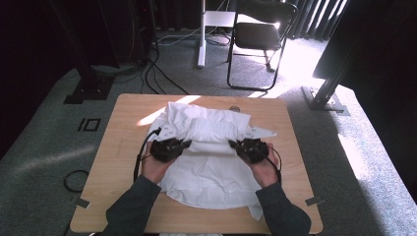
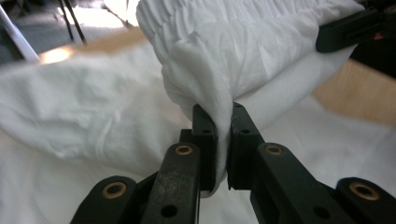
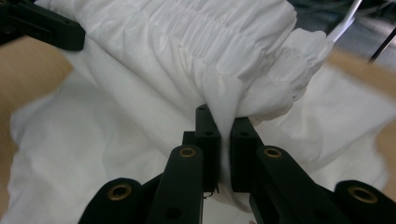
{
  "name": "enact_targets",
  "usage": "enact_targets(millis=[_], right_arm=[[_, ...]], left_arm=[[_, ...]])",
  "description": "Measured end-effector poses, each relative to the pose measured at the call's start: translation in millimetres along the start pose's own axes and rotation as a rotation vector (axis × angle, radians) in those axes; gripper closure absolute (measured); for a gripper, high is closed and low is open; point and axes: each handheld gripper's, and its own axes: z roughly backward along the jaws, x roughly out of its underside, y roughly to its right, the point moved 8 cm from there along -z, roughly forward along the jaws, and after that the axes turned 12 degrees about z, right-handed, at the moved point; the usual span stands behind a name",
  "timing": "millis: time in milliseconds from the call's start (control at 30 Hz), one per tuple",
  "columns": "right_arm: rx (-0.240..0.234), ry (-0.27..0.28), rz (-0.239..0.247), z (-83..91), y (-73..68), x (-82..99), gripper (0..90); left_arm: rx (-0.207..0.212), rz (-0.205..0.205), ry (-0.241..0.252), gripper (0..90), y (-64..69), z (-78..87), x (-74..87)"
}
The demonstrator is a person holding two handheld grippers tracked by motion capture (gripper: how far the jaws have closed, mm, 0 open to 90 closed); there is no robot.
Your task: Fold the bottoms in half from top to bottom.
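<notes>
White cloth garment spread on wooden table, gathered elastic edge lifted between both tools. Left gripper clenched on one fold; right gripper clenched on fold opposite, edge stretched across.

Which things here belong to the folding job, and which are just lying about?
In the job:
- white garment, gathered band pinched at both ends
- left tool, shut on the garment
- right tool, shut on the garment
- table, under the garment

Lying about:
- folding chair beyond the table
- cables on the carpet
- white post
</notes>
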Motion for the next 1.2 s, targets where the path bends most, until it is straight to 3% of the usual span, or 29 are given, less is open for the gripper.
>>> enact_targets(millis=[33,67,133,167,200,233,267,333,367,400,433,467,500,533,567,633,667,700,733,833,900,1000,1033,1067,1100,1133,1200], right_arm=[[-0.006,-0.019,-0.002,-4.2,-3.8,9.5,84.9],[-0.047,-0.065,-0.041,-17.3,-13.7,36.3,84.8],[-0.064,-0.082,-0.064,-23.1,-17.2,46.8,84.9],[-0.081,-0.123,-0.086,-33.4,-22.8,64.6,84.8],[-0.081,-0.123,-0.086,-33.4,-22.8,64.6,84.8],[-0.086,-0.136,-0.098,-37.5,-24.1,71.4,84.8],[-0.101,-0.170,-0.124,-43.6,-25.4,81.9,81.8],[-0.121,-0.184,-0.141,-44.9,-25.9,84.9,76.9],[-0.139,-0.191,-0.161,-41.1,-25.0,84.1,63.6],[-0.139,-0.191,-0.161,-41.1,-25.0,84.1,63.6],[-0.138,-0.165,-0.147,-33.2,-23.4,77.2,51.9],[-0.138,-0.165,-0.147,-33.2,-23.4,77.2,51.9],[-0.106,-0.131,-0.116,-21.2,-18.1,67.4,47.2],[-0.094,-0.107,-0.108,-15.0,-14.2,61.7,46.2],[-0.078,-0.080,-0.110,-9.2,-9.4,55.8,46.0],[-0.056,-0.053,-0.113,-4.8,-3.0,50.1,46.6],[-0.026,-0.032,-0.127,-1.9,6.7,44.7,58.3],[-0.026,-0.032,-0.127,-1.9,6.7,44.7,58.3],[0.022,-0.032,-0.179,-8.6,29.7,40.2,81.7],[0.039,-0.060,-0.207,-21.8,40.9,42.0,83.4],[0.060,-0.106,-0.225,-42.4,49.5,48.1,84.4],[0.056,-0.135,-0.241,-53.6,51.0,53.6,84.5],[0.041,-0.142,-0.248,-57.8,49.8,55.6,84.4],[0.004,-0.140,-0.249,-63.1,45.6,57.9,84.0],[-0.009,-0.140,-0.250,-64.6,43.8,59.1,83.6],[-0.009,-0.140,-0.250,-64.6,43.8,59.1,83.6],[-0.053,-0.122,-0.263,-63.3,39.1,61.8,81.7]], left_arm=[[0.000,0.000,0.000,84.3,0.0,0.0,0.0],[0.001,0.038,-0.092,83.8,-6.6,-19.7,37.8],[0.006,0.057,-0.117,82.2,-8.4,-25.6,47.4],[0.005,0.080,-0.164,80.0,-12.4,-36.1,63.7],[0.005,0.080,-0.164,75.7,-12.4,-36.1,63.7],[0.028,0.109,-0.222,75.7,-13.8,-42.2,73.4],[0.039,0.118,-0.245,67.0,-13.9,-44.5,77.6],[0.060,0.129,-0.218,60.8,-12.7,-42.5,76.8],[0.059,0.133,-0.173,58.0,-12.9,-32.1,66.8],[0.059,0.133,-0.173,56.6,-12.9,-32.1,66.8],[0.060,0.134,-0.110,55.3,-14.1,-18.4,52.1],[0.060,0.134,-0.110,54.2,-14.1,-18.4,52.1],[0.049,0.134,-0.056,54.1,-18.2,-6.3,36.2],[0.049,0.134,-0.056,54.2,-18.2,-6.3,36.2],[0.020,0.146,-0.023,55.5,-25.9,-1.9,22.4],[0.006,0.159,-0.017,58.5,-31.6,-3.5,15.8],[-0.022,0.175,-0.028,63.2,-39.9,-10.5,9.2],[-0.022,0.175,-0.028,71.0,-39.9,-10.5,9.2],[-0.032,0.197,-0.059,77.9,-46.3,-24.7,4.0],[-0.045,0.196,-0.075,81.2,-48.3,-31.9,2.8],[-0.072,0.188,-0.137,81.6,-54.3,-61.2,5.4],[-0.079,0.198,-0.174,81.6,-57.5,-73.8,11.3],[-0.077,0.200,-0.192,81.9,-58.2,-78.8,14.9],[-0.060,0.173,-0.206,81.9,-55.9,-85.4,20.9],[-0.046,0.147,-0.208,81.8,-53.2,-86.3,23.0],[-0.046,0.147,-0.208,81.4,-53.2,-86.3,23.0],[-0.021,0.135,-0.207,81.4,-48.1,-84.9,26.1]])
